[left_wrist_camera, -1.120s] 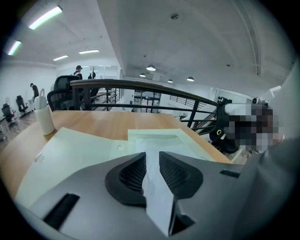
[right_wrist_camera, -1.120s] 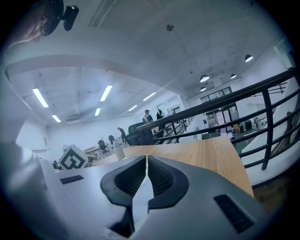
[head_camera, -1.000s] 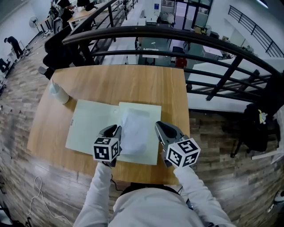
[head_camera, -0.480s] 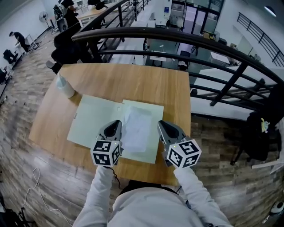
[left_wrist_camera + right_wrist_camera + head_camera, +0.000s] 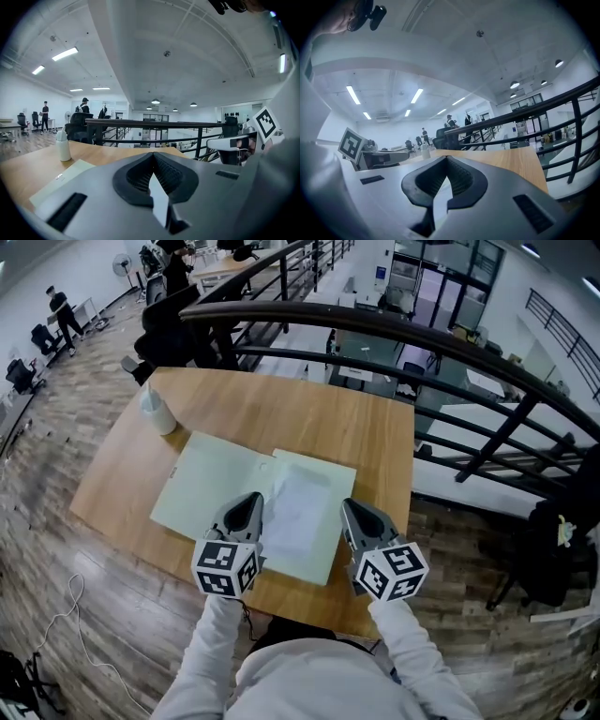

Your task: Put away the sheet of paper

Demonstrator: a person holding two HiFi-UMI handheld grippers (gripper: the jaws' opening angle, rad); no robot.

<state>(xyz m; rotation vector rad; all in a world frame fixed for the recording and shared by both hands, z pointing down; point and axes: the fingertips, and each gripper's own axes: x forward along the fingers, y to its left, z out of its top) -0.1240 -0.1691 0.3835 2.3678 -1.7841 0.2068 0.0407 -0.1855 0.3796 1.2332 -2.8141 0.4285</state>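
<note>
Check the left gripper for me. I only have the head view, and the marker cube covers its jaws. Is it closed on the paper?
Observer: Yes. In the left gripper view, the left gripper has just closed its jaws, and a white strip of the sheet is pinched between them.
Operator: And the right one?
Observer: The right gripper view shows the right gripper with its jaws together at the tips. A pale strip sits between them, most likely the sheet's other edge.
</note>
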